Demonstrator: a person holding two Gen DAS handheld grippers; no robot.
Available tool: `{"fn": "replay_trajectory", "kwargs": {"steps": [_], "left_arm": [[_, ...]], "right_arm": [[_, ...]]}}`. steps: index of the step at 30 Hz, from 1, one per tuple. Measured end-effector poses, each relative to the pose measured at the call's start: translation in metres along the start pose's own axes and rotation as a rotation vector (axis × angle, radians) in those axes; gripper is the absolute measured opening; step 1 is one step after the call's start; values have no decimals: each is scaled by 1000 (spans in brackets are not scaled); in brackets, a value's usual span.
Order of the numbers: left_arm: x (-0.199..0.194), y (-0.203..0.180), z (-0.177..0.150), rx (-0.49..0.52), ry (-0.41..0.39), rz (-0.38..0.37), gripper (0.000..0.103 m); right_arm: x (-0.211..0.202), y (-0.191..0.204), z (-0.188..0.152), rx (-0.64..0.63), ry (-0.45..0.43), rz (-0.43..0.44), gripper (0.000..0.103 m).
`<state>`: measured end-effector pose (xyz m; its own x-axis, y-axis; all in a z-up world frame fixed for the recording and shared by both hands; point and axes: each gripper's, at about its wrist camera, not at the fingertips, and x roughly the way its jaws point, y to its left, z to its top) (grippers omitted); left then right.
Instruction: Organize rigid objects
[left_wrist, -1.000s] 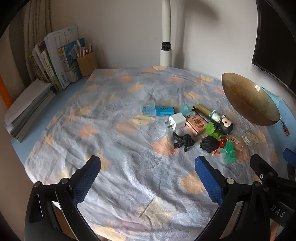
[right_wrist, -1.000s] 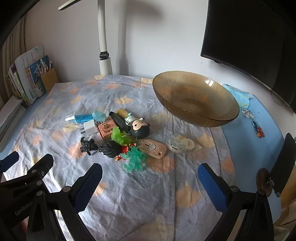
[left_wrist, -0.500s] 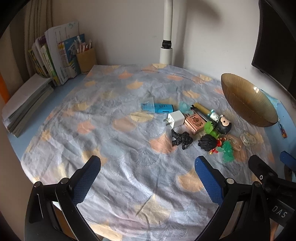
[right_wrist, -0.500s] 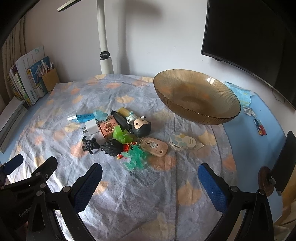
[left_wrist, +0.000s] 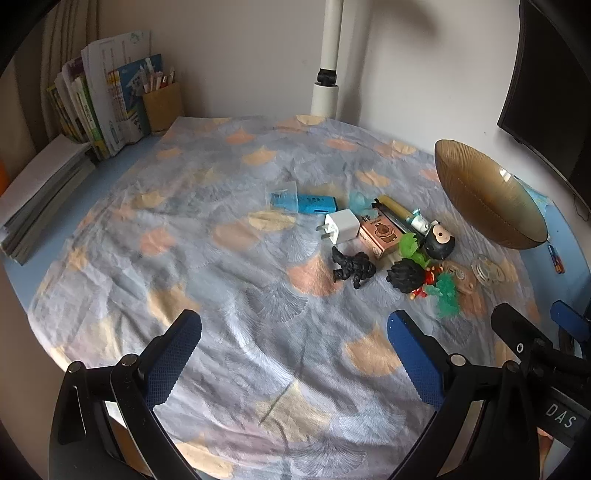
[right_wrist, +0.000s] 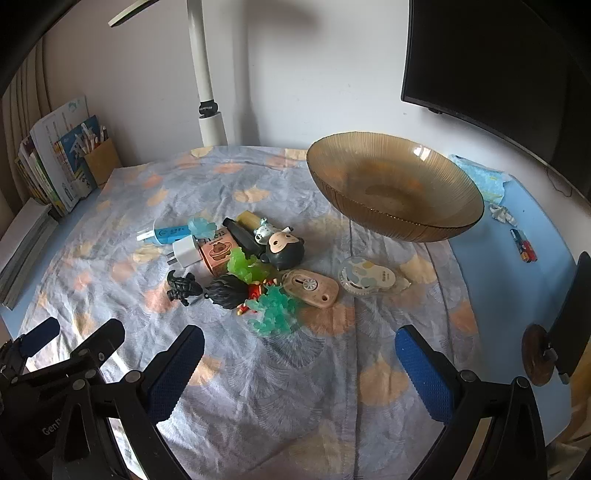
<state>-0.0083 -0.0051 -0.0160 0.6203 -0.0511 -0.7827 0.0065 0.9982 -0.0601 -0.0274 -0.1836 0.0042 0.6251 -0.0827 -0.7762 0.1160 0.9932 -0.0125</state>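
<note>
A heap of small rigid objects lies on the patterned cloth: a white charger (right_wrist: 184, 252), a pink box (right_wrist: 217, 254), a black round-headed figure (right_wrist: 286, 251), a small black figurine (right_wrist: 181, 287), a tan oval case (right_wrist: 310, 288) and green plastic bits (right_wrist: 273, 308). An empty amber glass bowl (right_wrist: 395, 184) stands behind them to the right; it also shows in the left wrist view (left_wrist: 487, 195). My right gripper (right_wrist: 299, 373) is open and empty in front of the heap. My left gripper (left_wrist: 293, 362) is open and empty, left of the heap (left_wrist: 373, 240).
Books (left_wrist: 99, 99) and a pencil holder (left_wrist: 162, 105) stand at the back left. A white lamp pole (right_wrist: 207, 92) rises at the back. A dark monitor (right_wrist: 498, 66) hangs at the right. Small batteries (right_wrist: 523, 250) lie on the blue table right of the cloth.
Both grippers have pulled back and up a little, so the heap and bowl look slightly smaller and farther. Nothing on the cloth has moved.
</note>
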Motion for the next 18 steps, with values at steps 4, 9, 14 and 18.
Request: {"fn": "replay_trajectory", "kwargs": {"steps": [4,9,14,18], "left_arm": [[1,1,0,-1,2,-1,100],[1,2,-1,1,2,14,100],[4,-1,-1,7,11,15,100],[6,-2,2,16,11,-5,100]], "right_arm": [[1,0,-1,0,1,3,103],[1,1,-1,-5,-1,-1,103],[3,0,-2,-15,1,-3,103],[2,1,-1,-33,-7,-35,103]]}}
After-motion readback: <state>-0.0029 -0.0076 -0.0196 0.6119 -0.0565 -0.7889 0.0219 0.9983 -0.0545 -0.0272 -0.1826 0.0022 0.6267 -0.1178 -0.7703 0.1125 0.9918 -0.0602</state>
